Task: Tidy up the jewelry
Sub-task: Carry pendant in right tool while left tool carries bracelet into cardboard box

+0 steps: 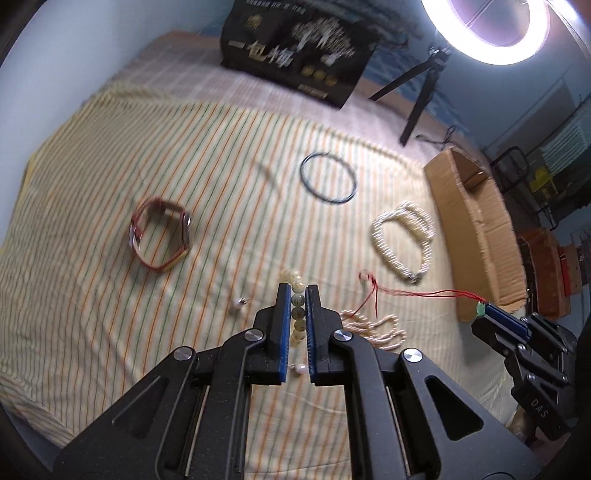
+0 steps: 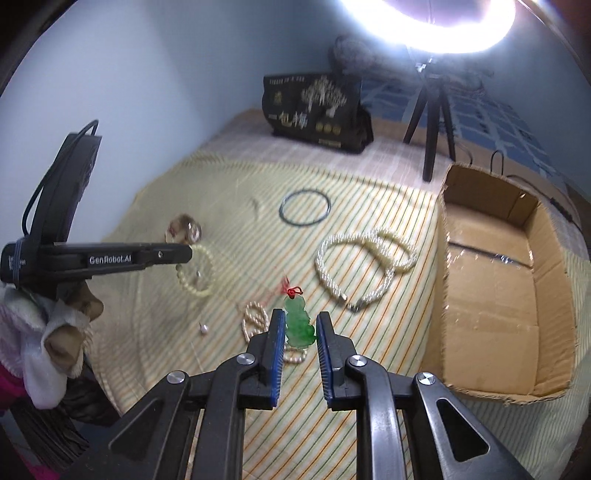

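Left hand-held gripper (image 1: 298, 291) narrow, blue pads clamped on a cream bead bracelet (image 1: 297, 314), which runs between the pads and is lifted off the striped cloth (image 1: 92, 177); in the right wrist view the same bracelet (image 2: 195, 273) hangs in a loop below that gripper's tip (image 2: 184, 254). Right hand-held gripper (image 2: 300, 325) narrow, holding a green jade pendant (image 2: 300, 323) between its pads; red cord (image 1: 410, 293) runs from the pendant back across the cloth to a red knot near the small pearl strand (image 1: 373, 326). Pendant looks raised slightly off the cloth, hard to be sure from this angle. Lying on the cloth: twisted pearl necklace (image 2: 364, 266) just left of the open cardboard box (image 2: 491, 280), thin dark bangle (image 2: 305, 209) farther back, red and yellow hexagonal bracelet (image 1: 159, 233) at left, well apart from the rest, single pearl earring (image 2: 202, 328) near the small strand. Black gift bag (image 2: 317, 110) stands at the back, ring light (image 2: 432, 22) on tripod (image 2: 430, 122) beside it.
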The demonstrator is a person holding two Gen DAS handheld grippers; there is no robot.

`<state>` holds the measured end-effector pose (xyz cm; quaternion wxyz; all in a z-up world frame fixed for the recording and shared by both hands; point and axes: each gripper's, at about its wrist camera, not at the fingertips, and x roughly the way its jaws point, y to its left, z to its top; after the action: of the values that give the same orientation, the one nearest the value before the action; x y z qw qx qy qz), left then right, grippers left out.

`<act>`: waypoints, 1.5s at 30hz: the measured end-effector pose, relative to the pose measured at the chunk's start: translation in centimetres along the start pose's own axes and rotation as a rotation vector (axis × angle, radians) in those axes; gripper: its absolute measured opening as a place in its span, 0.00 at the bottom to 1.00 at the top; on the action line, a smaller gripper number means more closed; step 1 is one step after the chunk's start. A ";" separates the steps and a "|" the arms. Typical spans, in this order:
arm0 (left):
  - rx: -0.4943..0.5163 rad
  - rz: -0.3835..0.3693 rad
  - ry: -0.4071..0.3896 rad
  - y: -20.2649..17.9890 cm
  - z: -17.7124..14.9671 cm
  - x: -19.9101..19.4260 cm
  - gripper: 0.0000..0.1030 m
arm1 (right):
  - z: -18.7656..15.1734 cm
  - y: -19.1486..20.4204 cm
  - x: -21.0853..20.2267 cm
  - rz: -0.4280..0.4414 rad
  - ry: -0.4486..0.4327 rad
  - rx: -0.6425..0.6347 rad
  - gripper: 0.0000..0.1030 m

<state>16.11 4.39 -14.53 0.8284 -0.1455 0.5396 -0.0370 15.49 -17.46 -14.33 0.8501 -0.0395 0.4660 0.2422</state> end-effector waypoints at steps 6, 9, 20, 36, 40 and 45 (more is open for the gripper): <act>0.029 -0.031 -0.067 -1.7 1.0 -2.0 0.05 | 1.0 0.0 -2.4 -0.026 -0.076 -0.010 0.15; 0.040 -0.047 -0.087 -2.6 1.2 -2.4 0.05 | 1.4 -0.5 -3.3 -0.037 -0.104 0.002 0.15; 0.100 -0.144 -0.132 -7.0 1.9 -4.0 0.05 | 2.1 -4.5 -7.3 -0.107 -0.210 0.089 0.15; 0.215 -0.278 -0.119 -16.5 1.4 -2.6 0.05 | 0.3 -12.2 -10.9 -0.246 -0.253 0.223 0.15; 0.234 -0.306 -0.112 -19.1 1.8 -1.7 0.05 | -0.4 -13.7 -11.3 -0.267 -0.246 0.250 0.15; 0.260 -0.325 -0.108 -21.7 2.4 -0.2 0.05 | -1.1 -15.5 -11.3 -0.275 -0.233 0.286 0.15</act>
<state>20.27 -15.78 -7.34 0.8511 -0.1244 0.4546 -0.2314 16.56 -35.63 -8.27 0.9202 0.0465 0.3843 0.0584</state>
